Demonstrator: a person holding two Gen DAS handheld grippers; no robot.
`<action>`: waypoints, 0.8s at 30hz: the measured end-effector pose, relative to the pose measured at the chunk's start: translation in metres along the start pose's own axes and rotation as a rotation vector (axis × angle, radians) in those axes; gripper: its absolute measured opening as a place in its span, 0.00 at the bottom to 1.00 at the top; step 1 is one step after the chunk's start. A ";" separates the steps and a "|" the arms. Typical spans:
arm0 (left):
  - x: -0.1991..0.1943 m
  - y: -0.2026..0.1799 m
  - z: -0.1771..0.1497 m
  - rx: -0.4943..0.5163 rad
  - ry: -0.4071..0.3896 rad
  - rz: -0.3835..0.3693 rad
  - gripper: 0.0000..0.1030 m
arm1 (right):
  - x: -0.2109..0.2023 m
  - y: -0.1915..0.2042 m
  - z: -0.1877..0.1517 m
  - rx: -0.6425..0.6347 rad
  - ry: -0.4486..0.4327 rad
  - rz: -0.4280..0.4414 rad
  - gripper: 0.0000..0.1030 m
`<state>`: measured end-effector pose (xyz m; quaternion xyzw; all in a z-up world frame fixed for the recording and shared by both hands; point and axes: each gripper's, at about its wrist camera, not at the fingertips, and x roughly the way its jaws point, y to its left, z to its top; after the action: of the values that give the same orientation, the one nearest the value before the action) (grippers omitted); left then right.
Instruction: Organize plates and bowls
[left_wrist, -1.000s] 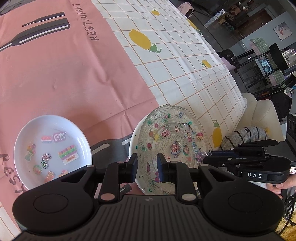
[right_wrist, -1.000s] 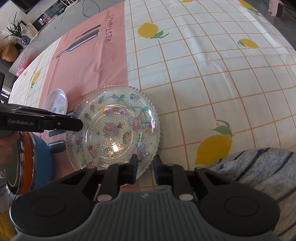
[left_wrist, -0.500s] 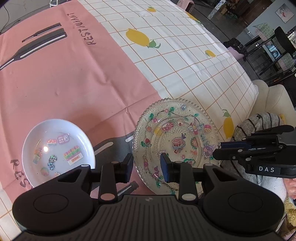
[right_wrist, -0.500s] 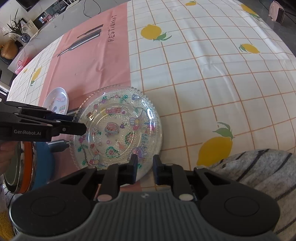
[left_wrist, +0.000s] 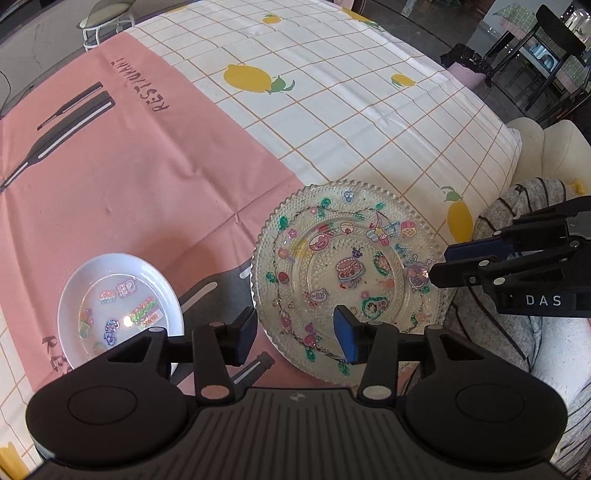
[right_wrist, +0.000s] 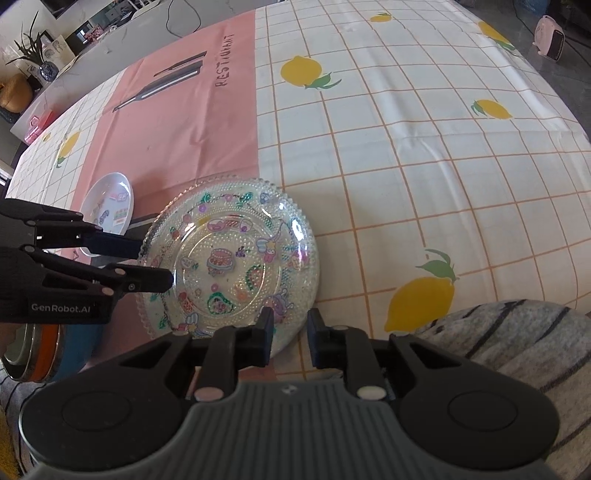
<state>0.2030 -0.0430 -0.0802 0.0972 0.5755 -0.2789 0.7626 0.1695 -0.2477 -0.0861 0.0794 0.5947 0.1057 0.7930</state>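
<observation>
Two grippers, both over the near table edge. Left gripper (left_wrist: 293, 334): jaws just opened wide, nothing pressed, straddling near-left rim of one glass plate (left_wrist: 347, 273). Right gripper (right_wrist: 290, 332): jaws just opened slightly, narrow gap, near-right rim of plate between them, contact unclear. One white bowl (left_wrist: 118, 310) just left of plate. Both dishes on tablecloth (left_wrist: 332, 122); beyond plate, four lemon prints in left view.

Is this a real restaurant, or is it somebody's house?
Probably a home dining area, not a restaurant. The "RESTAURANT" word is only printed on the tablecloth. A cushioned cream chair sits by the table, and a potted plant and small pink heater stand nearby.
</observation>
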 end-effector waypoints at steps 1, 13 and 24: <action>-0.005 -0.001 0.000 0.001 -0.024 -0.001 0.61 | -0.003 -0.001 0.000 0.015 -0.016 0.005 0.31; -0.067 0.018 0.003 -0.179 -0.276 0.010 0.72 | -0.048 0.010 0.012 0.006 -0.181 0.030 0.65; -0.110 0.088 -0.010 -0.361 -0.340 0.117 0.72 | -0.046 0.065 0.055 -0.051 -0.295 0.149 0.52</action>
<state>0.2217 0.0687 0.0040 -0.0558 0.4727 -0.1393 0.8684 0.2050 -0.1972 -0.0113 0.1177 0.4612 0.1662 0.8636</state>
